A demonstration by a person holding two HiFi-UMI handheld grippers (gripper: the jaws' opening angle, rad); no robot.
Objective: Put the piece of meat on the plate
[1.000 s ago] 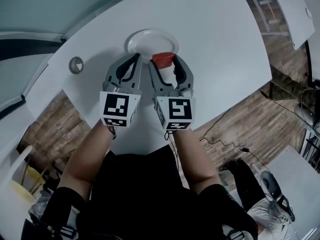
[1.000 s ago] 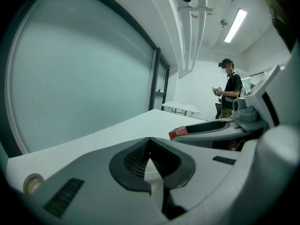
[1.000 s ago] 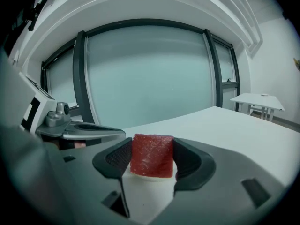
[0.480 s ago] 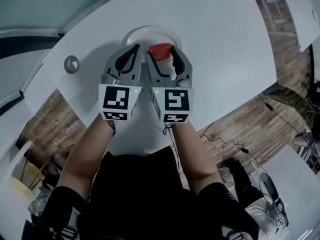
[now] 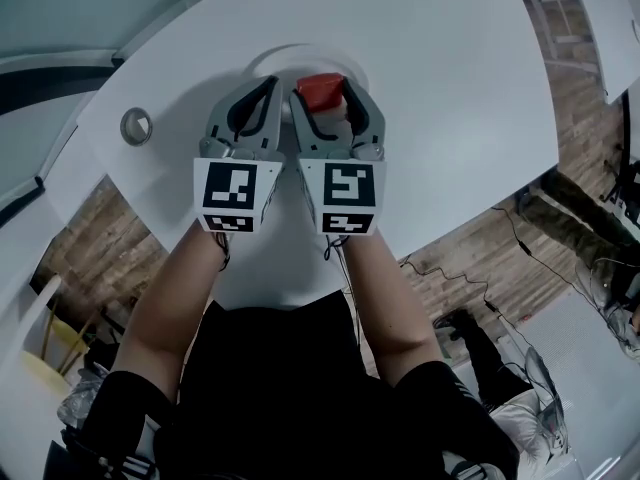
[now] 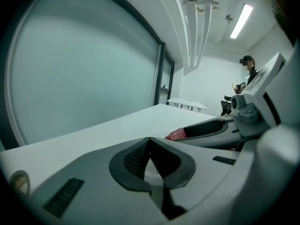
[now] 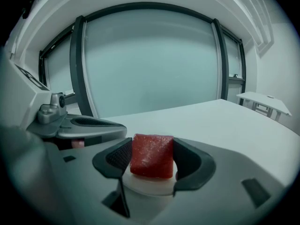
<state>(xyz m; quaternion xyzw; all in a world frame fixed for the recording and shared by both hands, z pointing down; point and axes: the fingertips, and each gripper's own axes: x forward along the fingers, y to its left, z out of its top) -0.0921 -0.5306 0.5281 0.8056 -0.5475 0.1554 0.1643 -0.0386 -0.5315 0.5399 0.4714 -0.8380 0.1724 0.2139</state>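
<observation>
A red block of meat (image 5: 320, 90) (image 7: 151, 155) is held between the pads of my right gripper (image 5: 322, 95) (image 7: 151, 157), which is shut on it. The meat hangs just above the white plate (image 5: 262, 66) (image 7: 145, 186), near the plate's right half. My left gripper (image 5: 272, 86) (image 6: 149, 159) sits beside the right one, its jaws closed with nothing between them, also over the plate. In the left gripper view the meat (image 6: 176, 134) shows at the tip of the right gripper. Most of the plate is hidden behind both grippers.
The white table (image 5: 430, 98) runs wide to the right and far side. A roll of tape (image 5: 135, 125) (image 6: 18, 182) lies on it to the left of the plate. A person (image 6: 248, 68) stands far off in the room, and another white table (image 7: 263, 101) stands at the right.
Both grippers have moved a little farther forward, so the meat now sits more over the plate. The right gripper's hold on the meat is unchanged.
</observation>
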